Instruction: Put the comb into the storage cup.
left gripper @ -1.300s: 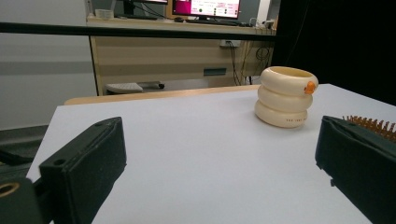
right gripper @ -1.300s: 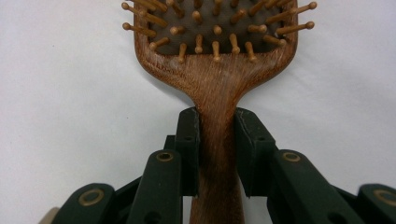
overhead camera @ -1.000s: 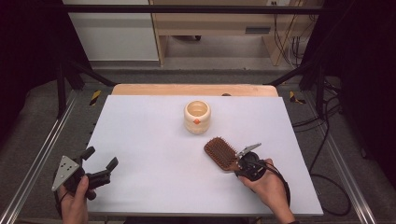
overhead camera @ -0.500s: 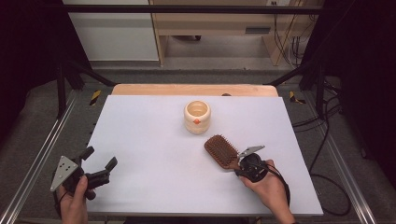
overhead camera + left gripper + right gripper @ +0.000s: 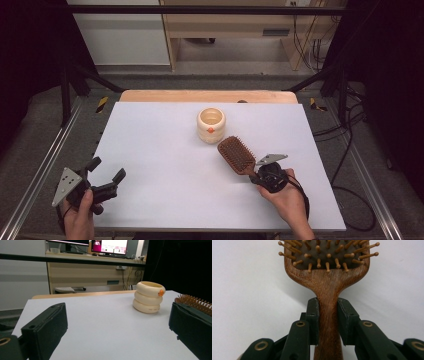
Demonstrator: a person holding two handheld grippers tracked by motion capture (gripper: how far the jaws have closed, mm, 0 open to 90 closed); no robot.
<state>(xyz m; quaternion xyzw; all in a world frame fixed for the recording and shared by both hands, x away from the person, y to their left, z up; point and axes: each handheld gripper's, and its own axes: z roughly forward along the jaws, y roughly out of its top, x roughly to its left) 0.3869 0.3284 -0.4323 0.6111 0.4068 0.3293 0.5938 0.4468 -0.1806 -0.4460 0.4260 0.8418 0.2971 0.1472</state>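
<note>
White tabletop (image 5: 165, 150) stretched before me, with a desk and lit monitors beyond it. At the left edge my left gripper (image 5: 106, 170) hovered with its jaws spread wide and nothing between them, aimed across the surface. Toward the middle stood a cream ringed cup (image 5: 211, 125), upright, an orange dot on its side. Just right of it lay the wooden paddle hairbrush (image 5: 237, 155), bristles up, head pointing toward the cup but not touching it. My right gripper (image 5: 261, 176) had its pads clenched on the brush's narrow handle (image 5: 327, 322), just below where the head flares. I judged the grip centred but far from the head, so lifting well meant keeping the handle level, rising slowly, and swinging the head clear of the cup.
</note>
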